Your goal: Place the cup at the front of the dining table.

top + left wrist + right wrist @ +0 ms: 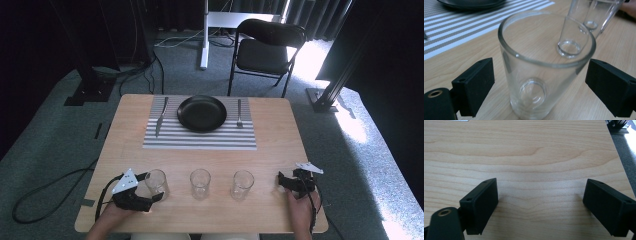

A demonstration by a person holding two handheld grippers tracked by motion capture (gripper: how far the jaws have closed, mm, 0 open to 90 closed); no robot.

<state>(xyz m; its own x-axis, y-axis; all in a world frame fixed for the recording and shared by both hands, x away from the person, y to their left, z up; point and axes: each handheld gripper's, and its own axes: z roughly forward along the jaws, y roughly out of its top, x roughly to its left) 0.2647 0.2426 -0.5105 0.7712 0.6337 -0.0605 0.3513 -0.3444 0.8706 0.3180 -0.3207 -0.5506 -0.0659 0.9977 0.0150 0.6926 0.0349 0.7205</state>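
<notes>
Three clear drinking glasses stand in a row near the front edge of the wooden table (280,135). My left gripper (155,186) is open around the left glass (156,182), one jaw on each side. In the left gripper view the glass (531,75) stands upright between the black pads (477,85), with a small gap on both sides. The middle glass (200,183) and the right glass (242,184) stand free. My right gripper (281,181) rests at the table's front right, open, with only bare wood between its pads (482,205).
A black plate (202,113) sits on a striped placemat (200,140) at the far side, with a knife (161,117) to its left and a fork (239,113) to its right. A black folding chair (265,50) stands beyond the table.
</notes>
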